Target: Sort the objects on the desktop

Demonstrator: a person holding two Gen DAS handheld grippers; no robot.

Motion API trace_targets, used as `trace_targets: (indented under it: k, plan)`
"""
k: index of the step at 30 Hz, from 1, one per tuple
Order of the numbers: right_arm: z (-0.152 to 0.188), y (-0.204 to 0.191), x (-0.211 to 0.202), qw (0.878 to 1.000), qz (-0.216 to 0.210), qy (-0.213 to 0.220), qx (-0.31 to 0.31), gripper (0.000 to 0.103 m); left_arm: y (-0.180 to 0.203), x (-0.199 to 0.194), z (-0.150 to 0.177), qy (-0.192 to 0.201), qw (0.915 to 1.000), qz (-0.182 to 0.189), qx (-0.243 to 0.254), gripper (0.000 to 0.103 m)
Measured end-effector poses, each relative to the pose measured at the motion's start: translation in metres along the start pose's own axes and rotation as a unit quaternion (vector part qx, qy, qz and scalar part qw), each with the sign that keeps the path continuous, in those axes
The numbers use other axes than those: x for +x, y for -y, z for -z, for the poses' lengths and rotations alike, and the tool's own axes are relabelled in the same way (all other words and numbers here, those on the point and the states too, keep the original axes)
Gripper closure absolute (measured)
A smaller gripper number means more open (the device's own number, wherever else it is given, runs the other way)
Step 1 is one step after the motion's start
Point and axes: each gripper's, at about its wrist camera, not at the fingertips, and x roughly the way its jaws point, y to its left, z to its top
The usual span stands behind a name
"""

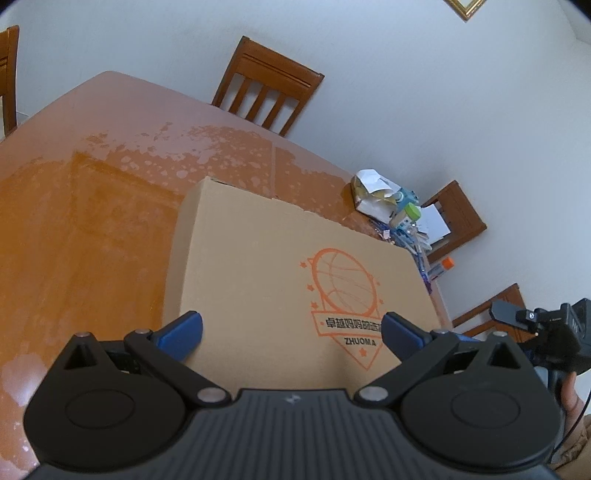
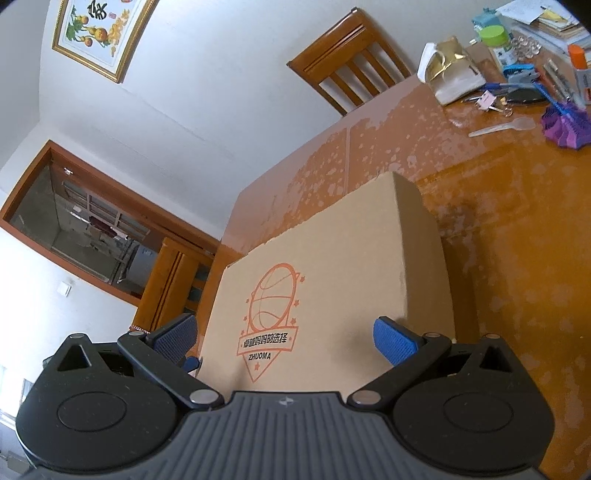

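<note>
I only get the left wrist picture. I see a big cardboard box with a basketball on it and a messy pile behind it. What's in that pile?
Observer: The right wrist view shows it better. A clear plastic spoon lies on the table, apart from the heap.
Operator: Anything purple?
Observer: Yes, a purple ridged thing sits near the spoon; I cannot tell what it is.
Operator: Is there something on the wall?
Observer: A gold-framed picture of fruit hangs there, whole in this view.
Operator: Is the other gripper grabbing the box?
Observer: No. The right gripper is open in front of the cardboard box.
</note>
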Motion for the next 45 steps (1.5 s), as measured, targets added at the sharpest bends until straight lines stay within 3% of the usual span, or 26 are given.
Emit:
trace_targets:
  k: [3, 8, 11, 17, 38, 45]
  plan:
    - [0.009, 0.003, -0.018, 1.000, 0.003, -0.002, 0.013, 0.000, -0.006, -0.020, 0.007, 0.001, 0.9999, -0.014, -0.002, 0.001]
    - [0.034, 0.015, -0.037, 0.997, -0.017, -0.043, 0.059, 0.000, -0.015, -0.047, 0.030, -0.041, 0.9989, -0.022, -0.008, 0.001]
    - [0.050, 0.015, -0.035, 0.994, -0.030, -0.081, 0.068, 0.000, -0.008, -0.044, 0.045, -0.081, 0.9967, 0.003, 0.009, 0.001]
    - [0.065, 0.011, -0.009, 0.989, -0.032, -0.134, 0.049, 0.000, 0.006, -0.016, 0.049, -0.104, 0.9934, 0.018, 0.045, 0.001]
    - [0.053, 0.005, 0.009, 0.993, -0.026, -0.115, 0.021, 0.000, 0.008, 0.001, 0.042, -0.108, 0.9932, 0.017, 0.040, 0.001]
    - [0.039, -0.006, -0.017, 0.995, -0.050, -0.083, 0.015, 0.000, 0.017, -0.016, 0.036, -0.075, 0.9940, 0.025, 0.076, 0.001]
